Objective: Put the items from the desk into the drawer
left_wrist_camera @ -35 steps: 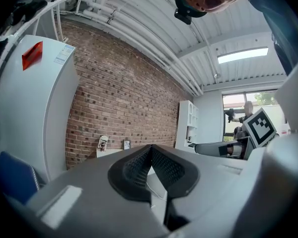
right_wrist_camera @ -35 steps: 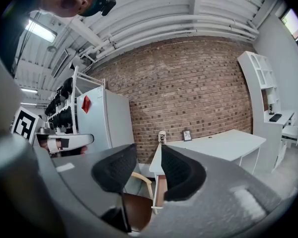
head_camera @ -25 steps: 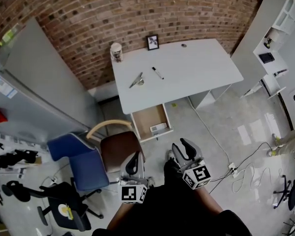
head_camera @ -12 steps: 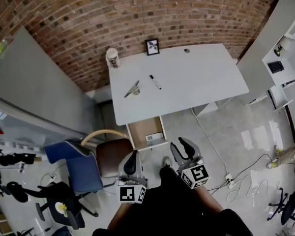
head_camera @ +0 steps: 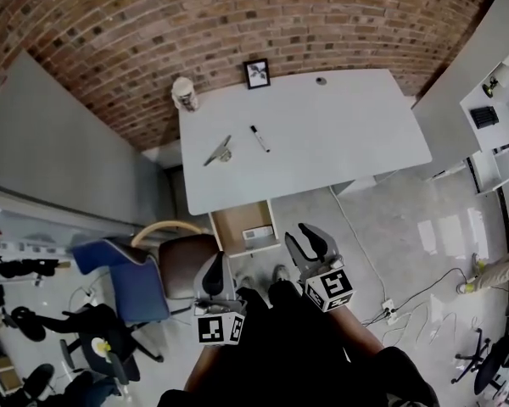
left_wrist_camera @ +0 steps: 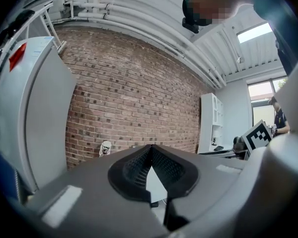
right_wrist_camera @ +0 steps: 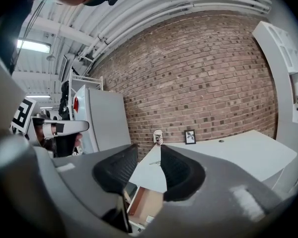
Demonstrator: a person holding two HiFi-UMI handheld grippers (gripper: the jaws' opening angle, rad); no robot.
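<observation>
I judge this the approach step: my left gripper (head_camera: 214,271) is pressed together on nothing, my right gripper (head_camera: 310,242) part-spread and empty. The marker (head_camera: 259,138) lies on the desk (head_camera: 339,134), upper centre, with the open drawer (head_camera: 232,225) below. Next I must reach the marker.

Smooth matt white desk (head_camera: 322,142), rough red brick wall (head_camera: 237,24) behind it, wood-lined drawer (head_camera: 229,225) beneath it, glossy floor (head_camera: 407,219) around it.

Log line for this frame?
left gripper: shut, empty | right gripper: open, empty | drawer: open | marker: on desk
</observation>
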